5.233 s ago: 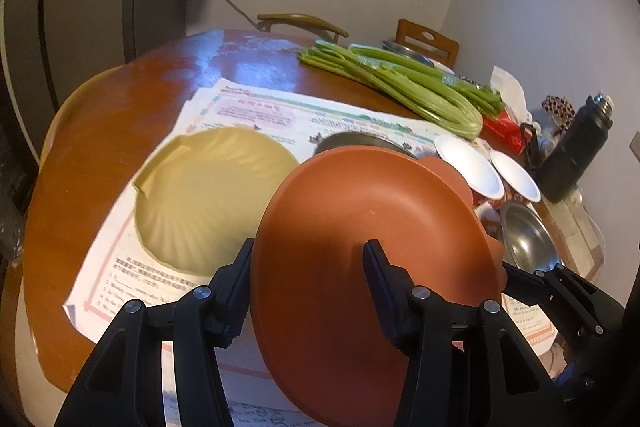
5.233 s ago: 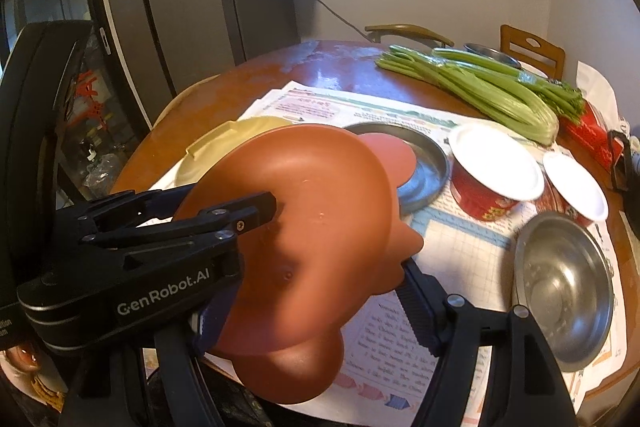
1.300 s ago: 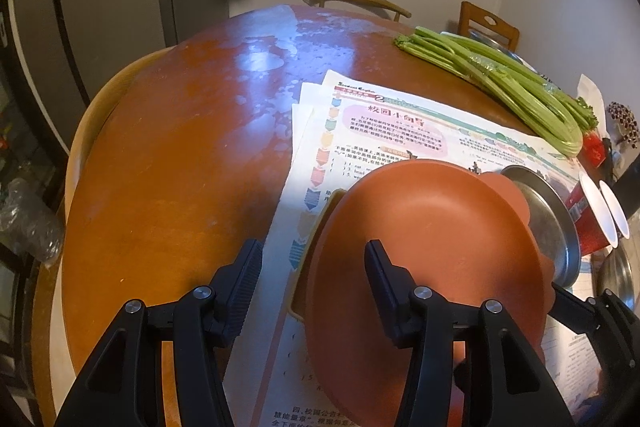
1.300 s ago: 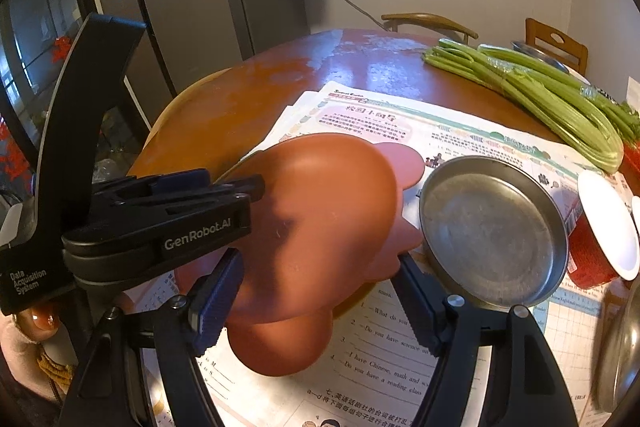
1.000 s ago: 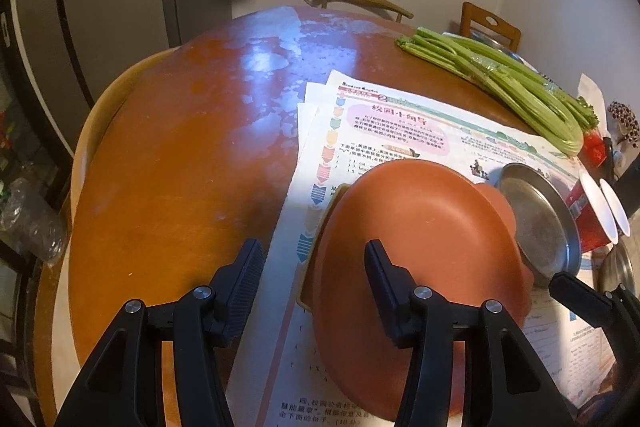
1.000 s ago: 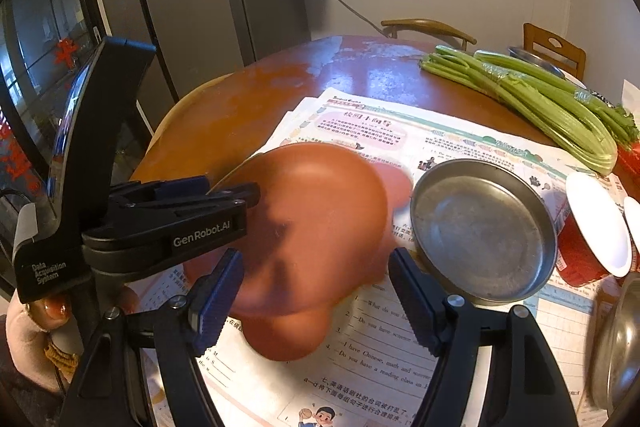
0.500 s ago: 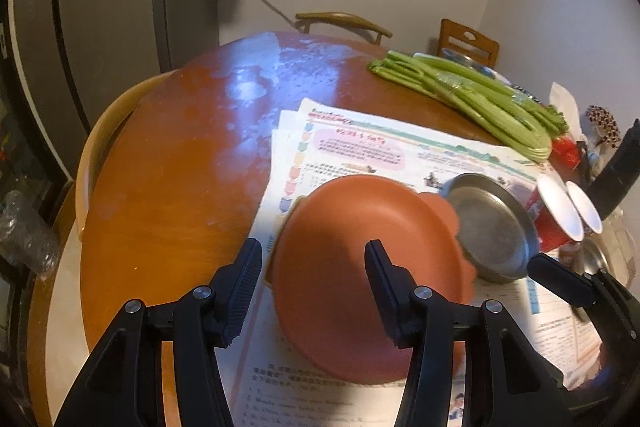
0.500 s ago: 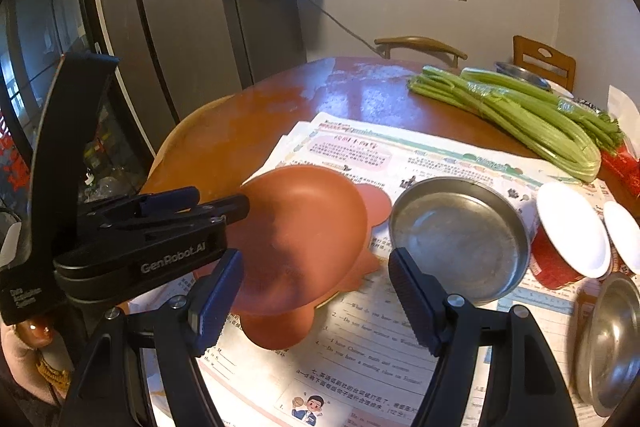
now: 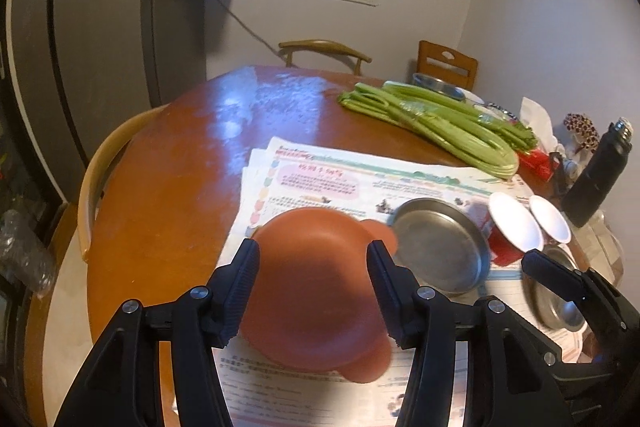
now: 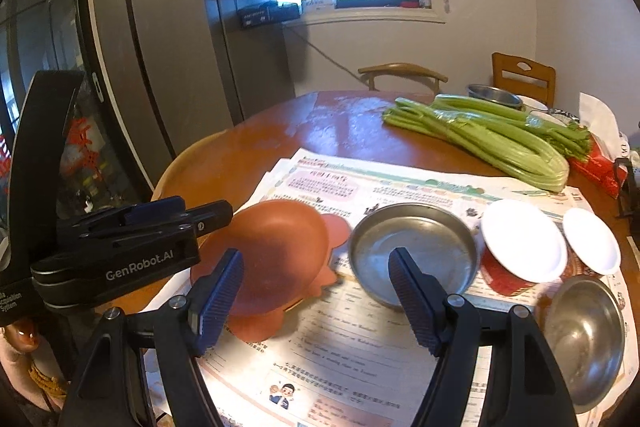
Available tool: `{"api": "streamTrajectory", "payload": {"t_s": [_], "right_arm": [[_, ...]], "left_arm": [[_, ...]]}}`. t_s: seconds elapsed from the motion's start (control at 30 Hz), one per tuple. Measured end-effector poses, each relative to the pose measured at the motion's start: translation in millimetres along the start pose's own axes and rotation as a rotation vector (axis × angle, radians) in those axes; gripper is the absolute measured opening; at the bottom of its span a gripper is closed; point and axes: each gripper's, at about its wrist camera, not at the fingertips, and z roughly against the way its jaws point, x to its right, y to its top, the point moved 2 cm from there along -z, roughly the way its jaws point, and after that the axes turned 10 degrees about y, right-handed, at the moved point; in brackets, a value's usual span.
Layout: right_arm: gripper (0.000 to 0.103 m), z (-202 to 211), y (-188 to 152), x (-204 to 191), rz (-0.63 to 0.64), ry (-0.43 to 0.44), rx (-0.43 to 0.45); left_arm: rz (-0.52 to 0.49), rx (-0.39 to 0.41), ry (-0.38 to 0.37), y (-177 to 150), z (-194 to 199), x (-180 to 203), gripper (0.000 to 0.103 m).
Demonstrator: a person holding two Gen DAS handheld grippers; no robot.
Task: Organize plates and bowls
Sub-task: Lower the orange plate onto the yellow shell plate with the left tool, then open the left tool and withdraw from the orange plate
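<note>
1. Terracotta-orange plastic plate (image 9: 312,287) with small rounded ear tabs lies flat, hollow side up, on printed paper sheets (image 9: 320,179) spread over a round wooden bench (image 9: 180,167). Its long axis runs from the near edge toward the far right, from a tab at the near right rim to a tab beside the steel dish.
2. Left tongs (image 9: 312,291) hang above the orange plate with both jaws spread wide and nothing between them.
3. Right tongs (image 10: 316,295) are also spread wide and empty, hovering over the paper between the orange plate (image 10: 272,255) and a shallow steel dish (image 10: 412,251).
4. The steel dish (image 9: 440,247) sits upright just right of the orange plate, nearly touching its far tab.
5. Two red cups with white lids (image 10: 520,251) stand side by side to the right of the steel dish.
6. A steel bowl (image 10: 584,339) rests upright at the near right edge of the paper.
7. A bundle of celery (image 10: 480,135) lies across the far side of the bench, its stalk ends pointing far left.
8. A dark bottle (image 9: 596,175) stands at the right edge.
</note>
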Motion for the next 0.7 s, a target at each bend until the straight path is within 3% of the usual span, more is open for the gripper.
{"api": "streamTrajectory", "payload": {"t_s": [0.7], "right_arm": [[0.075, 66.5, -1.0, 42.4, -0.090, -0.020, 0.112]], "left_arm": [[-0.087, 0.034, -0.043, 6.1, 32.5, 70.2, 0.058]]}}
